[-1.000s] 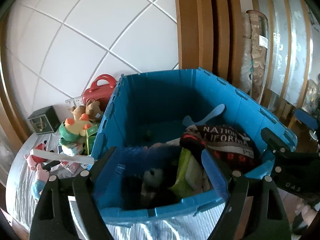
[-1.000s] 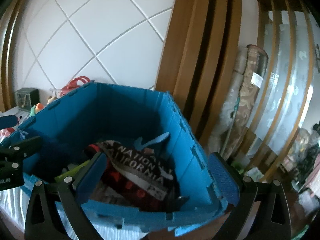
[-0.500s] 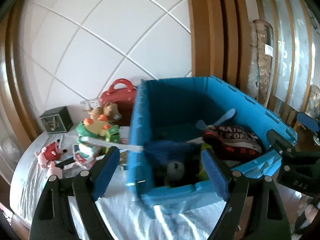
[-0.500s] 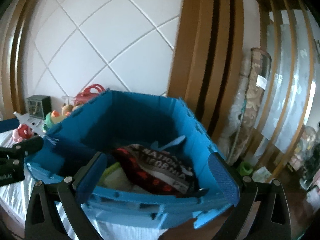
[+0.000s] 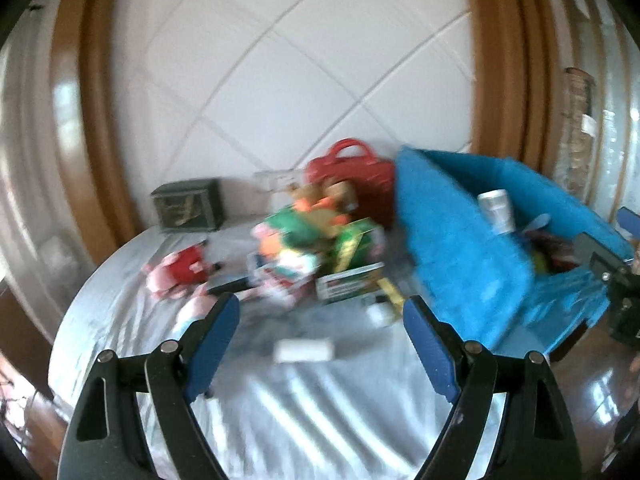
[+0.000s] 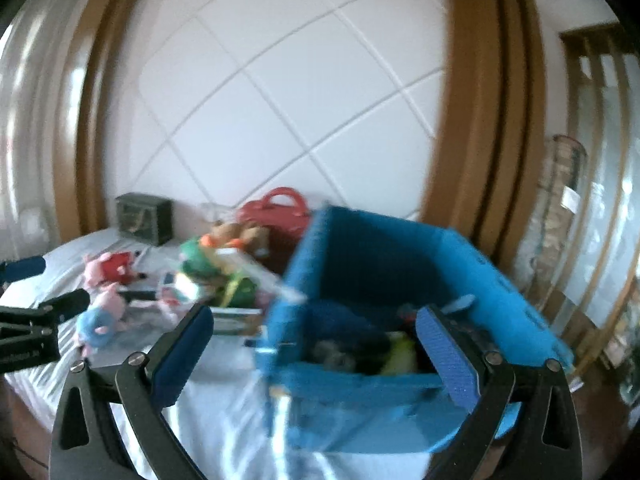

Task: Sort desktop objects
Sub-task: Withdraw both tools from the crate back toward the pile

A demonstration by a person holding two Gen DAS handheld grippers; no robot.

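At centre of left view, toys (image 5: 316, 248) wait on cloth, bin (image 5: 480, 256) at right approx half full, so much left; left gripper (image 5: 320, 332) & right gripper (image 6: 314, 340) jaws wide, empty.

A white padded wall panel (image 5: 280, 92) crossed by diagonal seams rises behind the table's far edge; glossy brown wooden frames (image 5: 86, 120) flank it on both sides, the right-hand one (image 6: 480, 120) banded in darker stripes; farther right a rolled patterned rug (image 6: 564, 200) stands upright against frosted glass panels (image 6: 608, 184) set between wooden slats, though blur hides their pattern; a shiny dark wooden floor (image 5: 592, 396) shows past the table's right edge; the table itself wears a pale striped cloth (image 5: 320, 412).
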